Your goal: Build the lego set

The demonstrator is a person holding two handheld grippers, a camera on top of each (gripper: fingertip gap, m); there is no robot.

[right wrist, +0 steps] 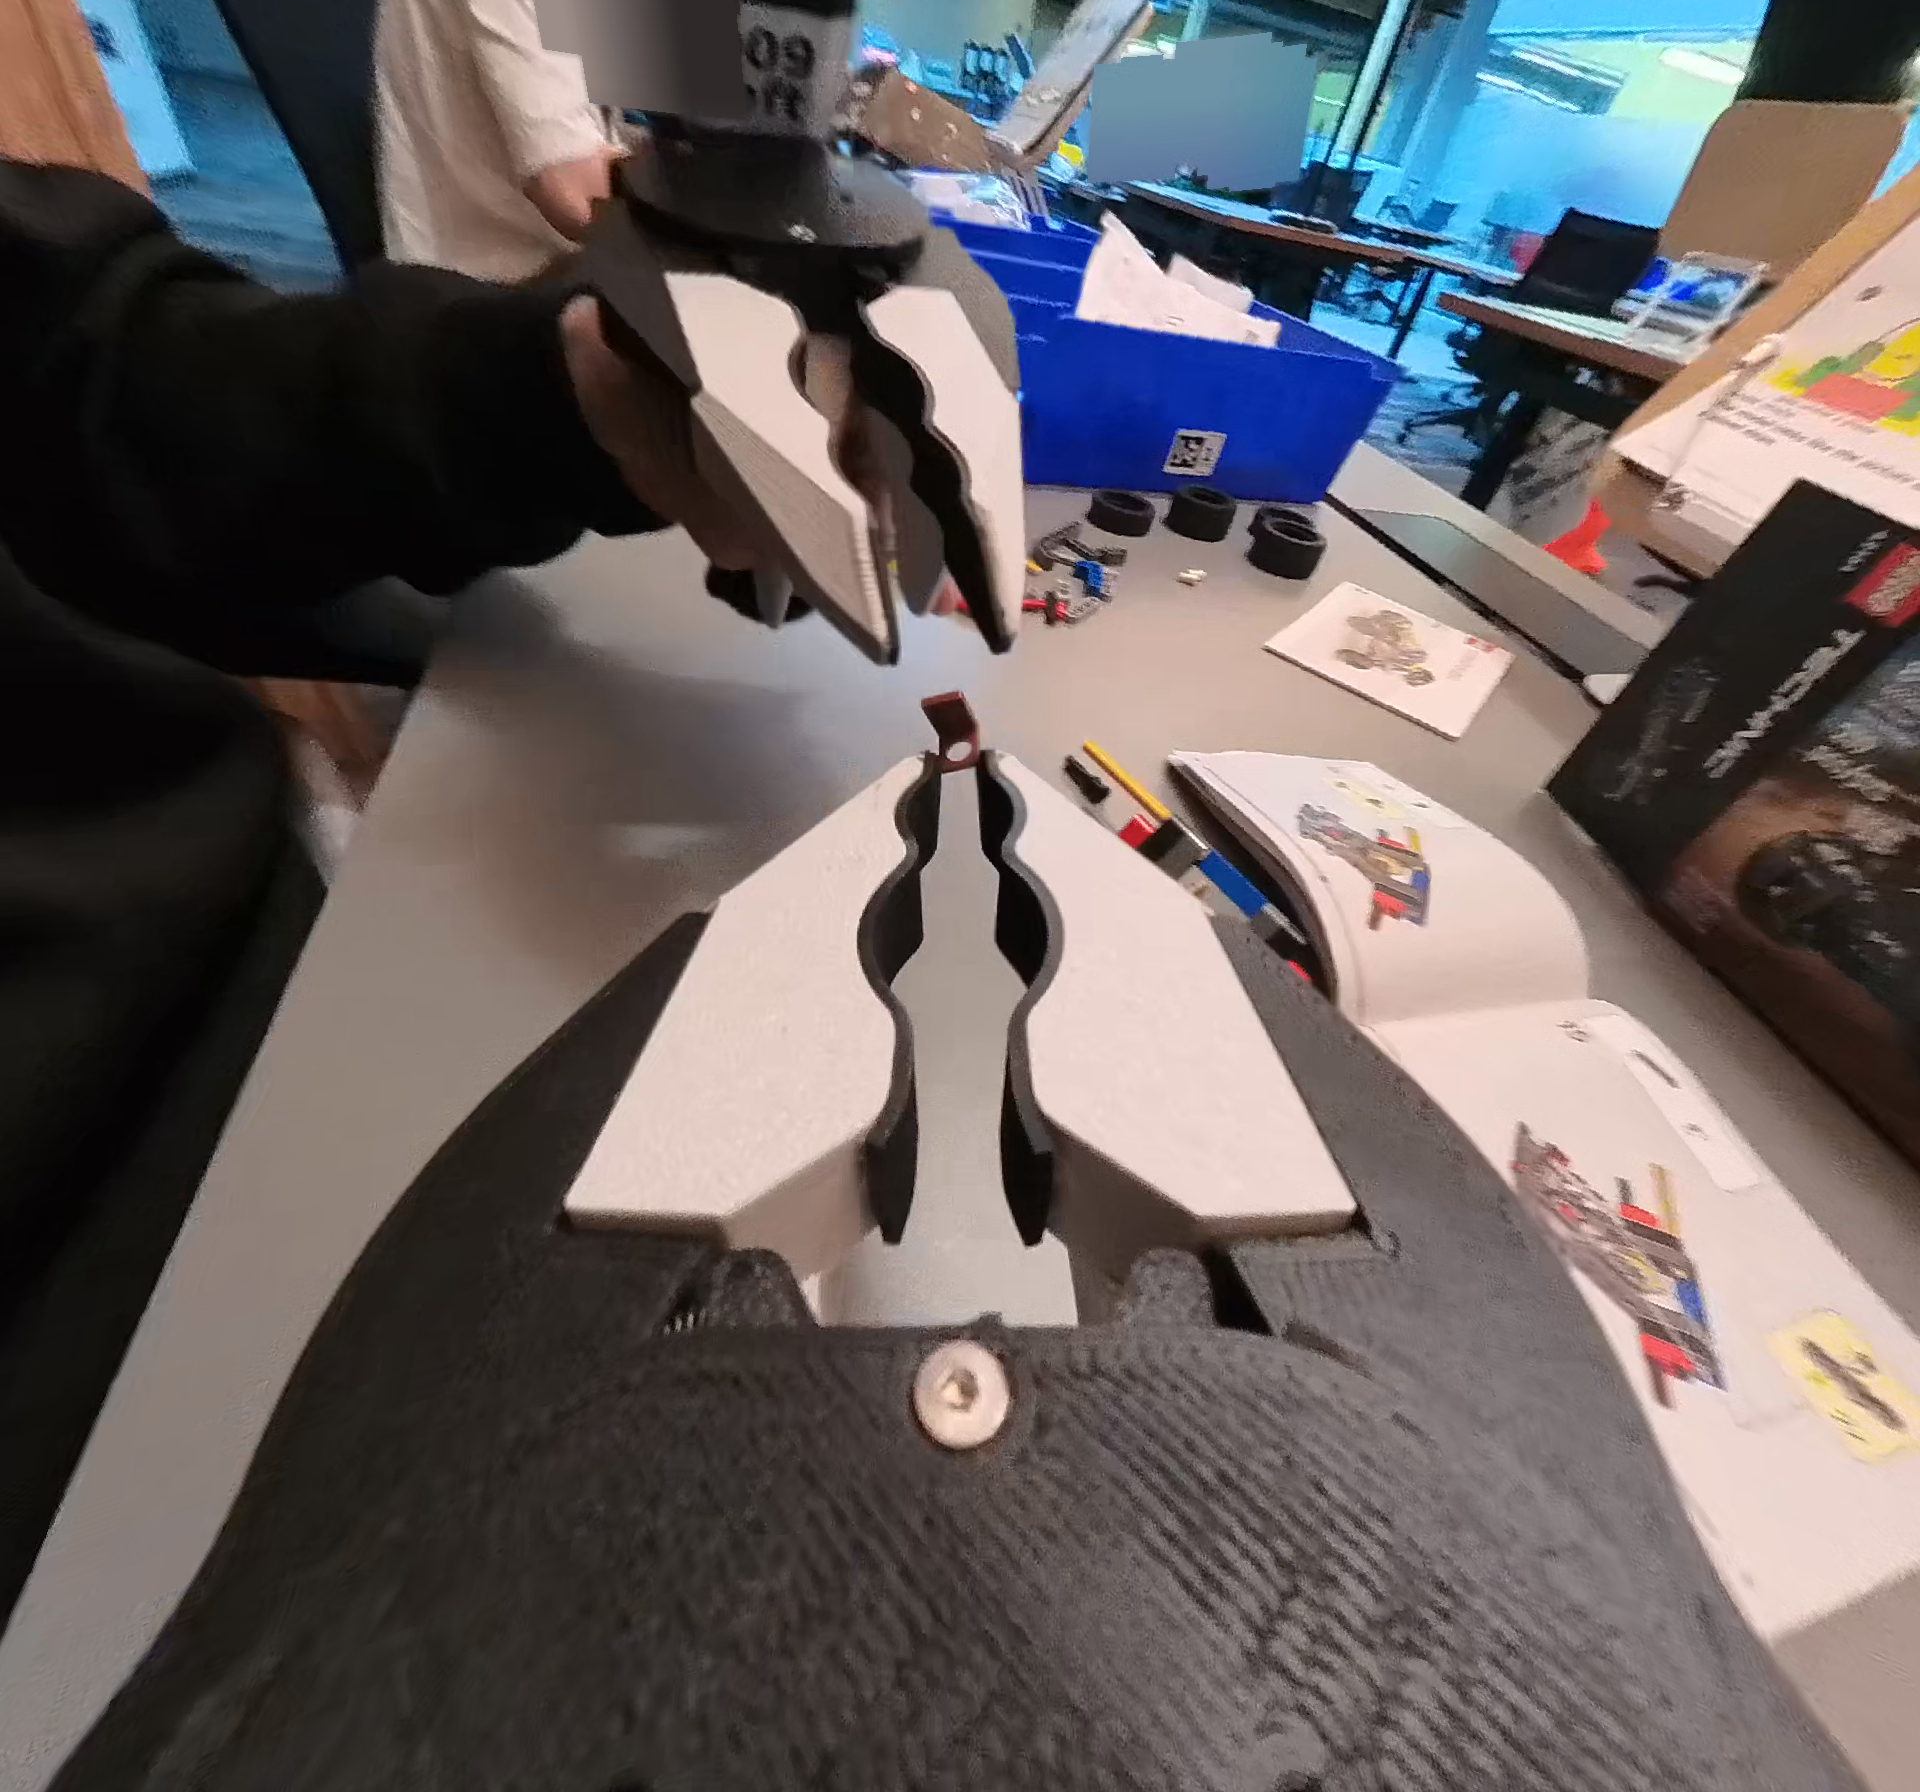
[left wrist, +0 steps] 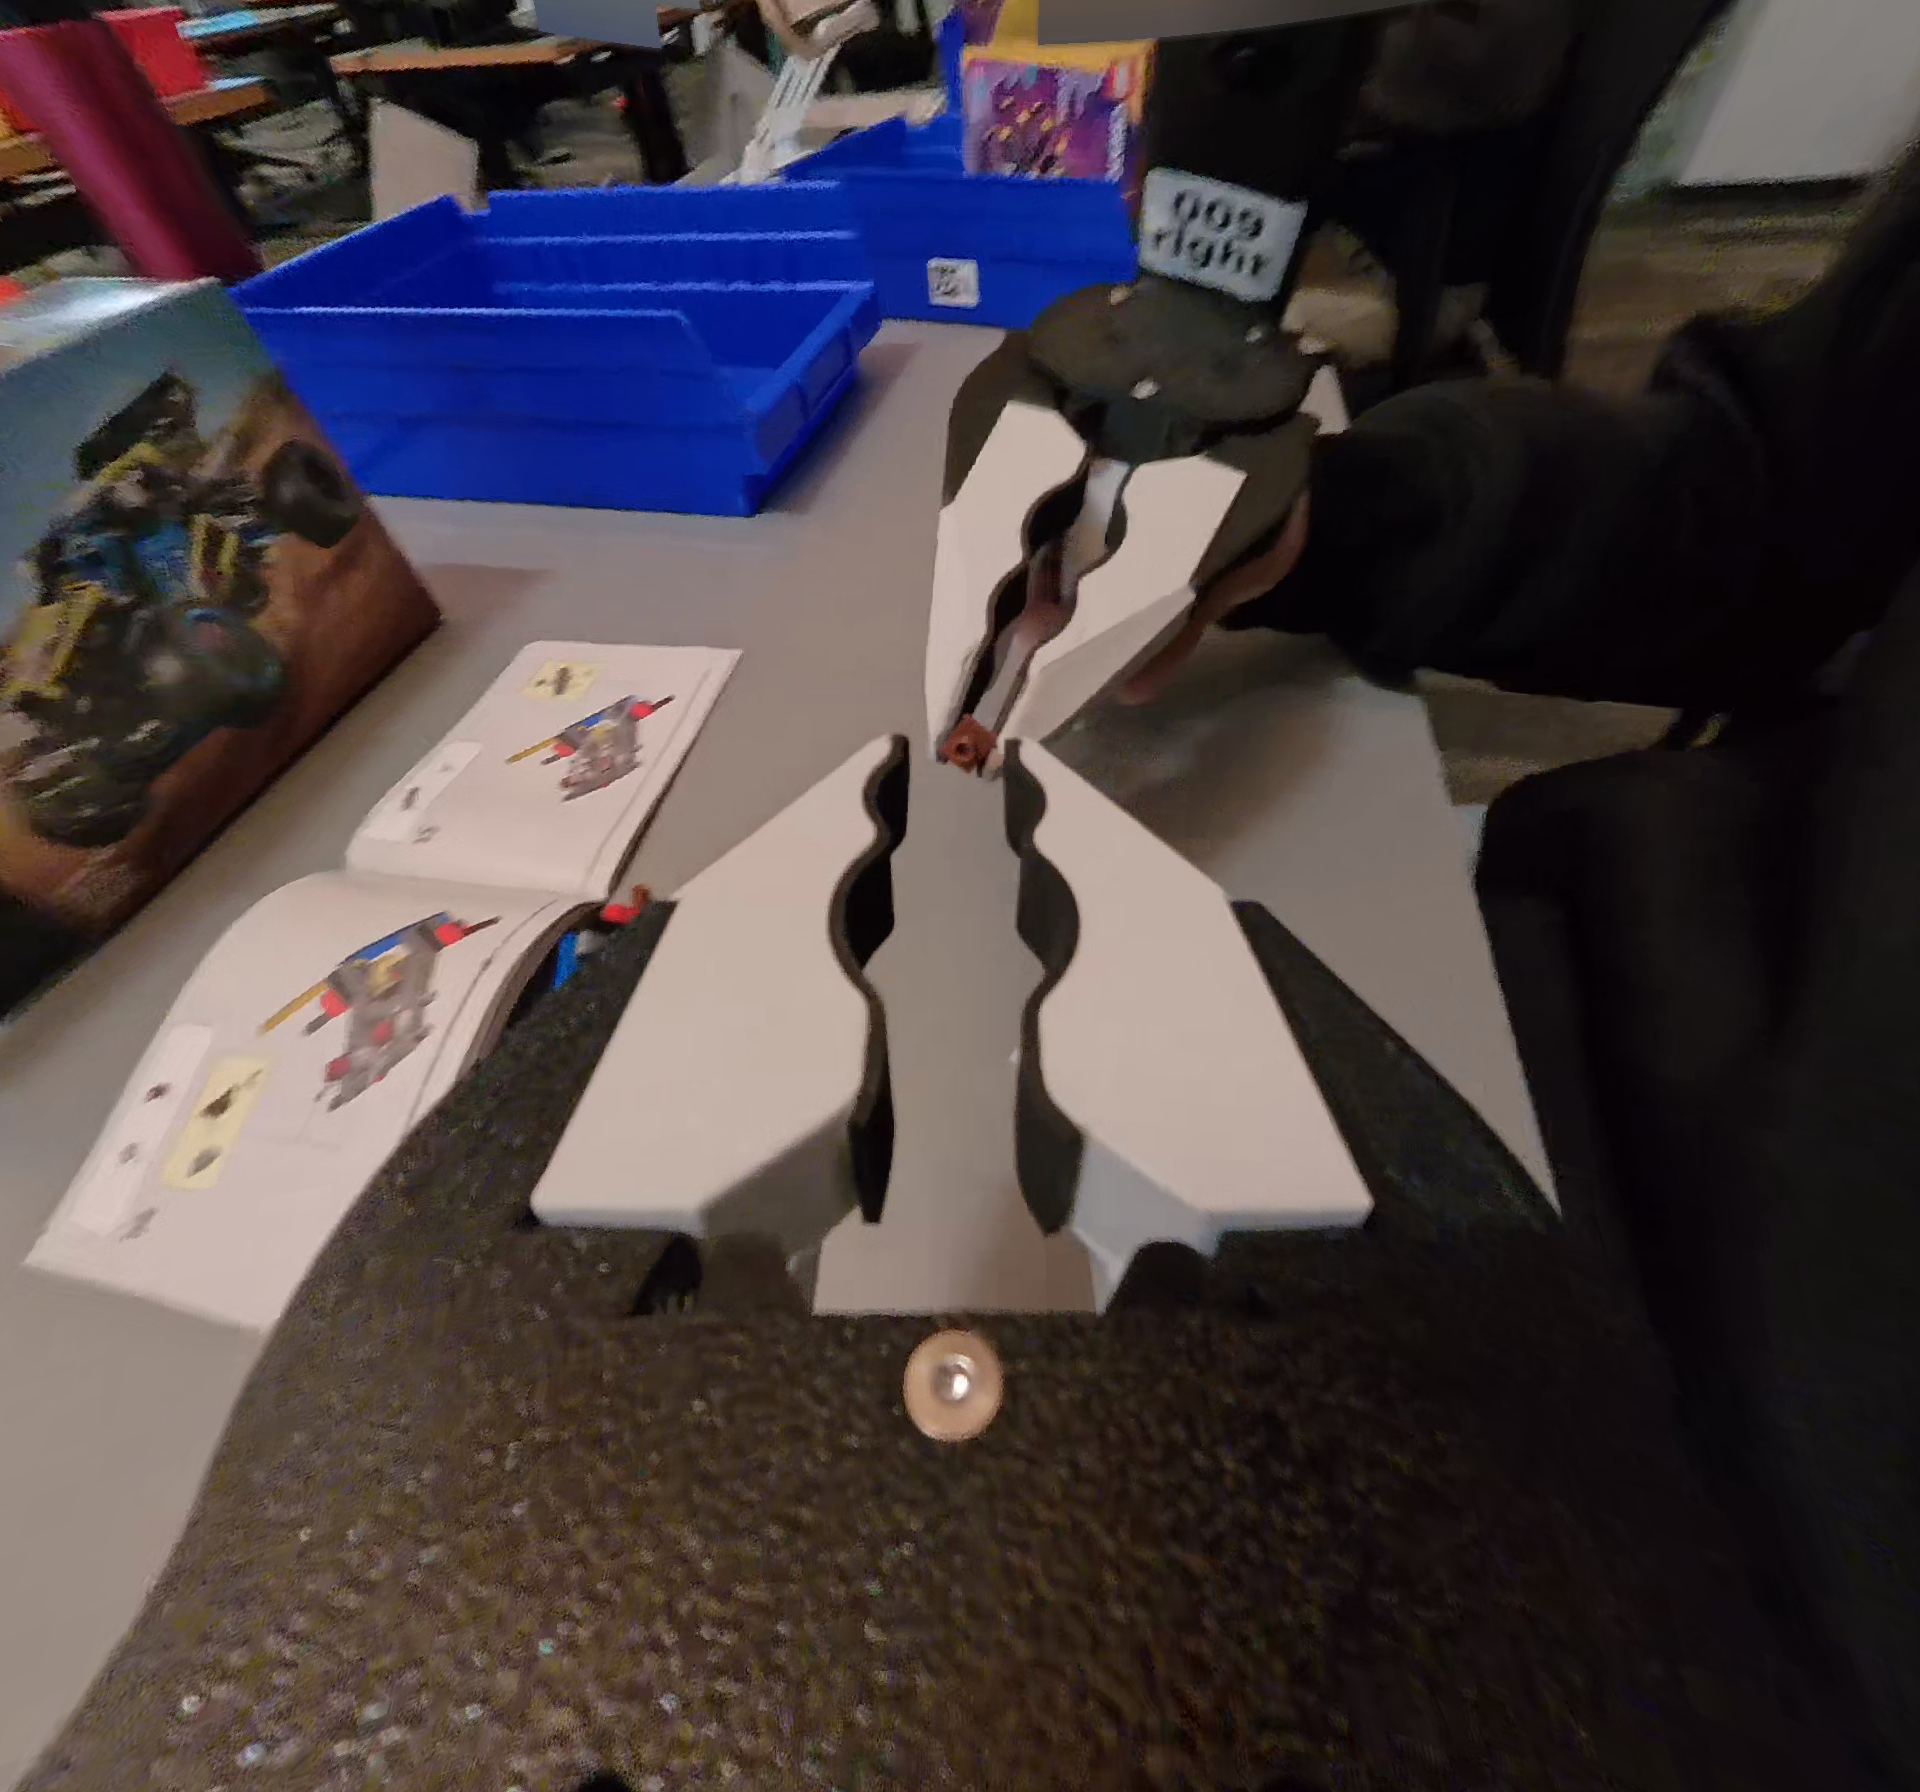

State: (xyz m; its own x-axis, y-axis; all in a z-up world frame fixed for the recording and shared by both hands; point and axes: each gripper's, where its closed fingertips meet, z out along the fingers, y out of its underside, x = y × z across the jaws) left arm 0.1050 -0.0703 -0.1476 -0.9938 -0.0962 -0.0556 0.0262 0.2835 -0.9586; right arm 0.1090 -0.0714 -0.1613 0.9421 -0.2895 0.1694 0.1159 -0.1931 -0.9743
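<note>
Right wrist view: my right tongs (right wrist: 953,760) pinch small red connector (right wrist: 948,726) by lower tab | left tongs (right wrist: 940,646) parted, empty, just above connector | light, stiff, slippery; I'd grip flat faces, not holes.

blue bins (left wrist: 582,360) on grey table (left wrist: 727,579); person in white (right wrist: 457,59).

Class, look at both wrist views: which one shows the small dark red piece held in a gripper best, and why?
The right wrist view. There the dark red piece stands clear above the tips of the right gripper, seen against the pale table, with its hole visible. In the left wrist view it is a smaller, blurrier blob between that gripper's tips.
</note>
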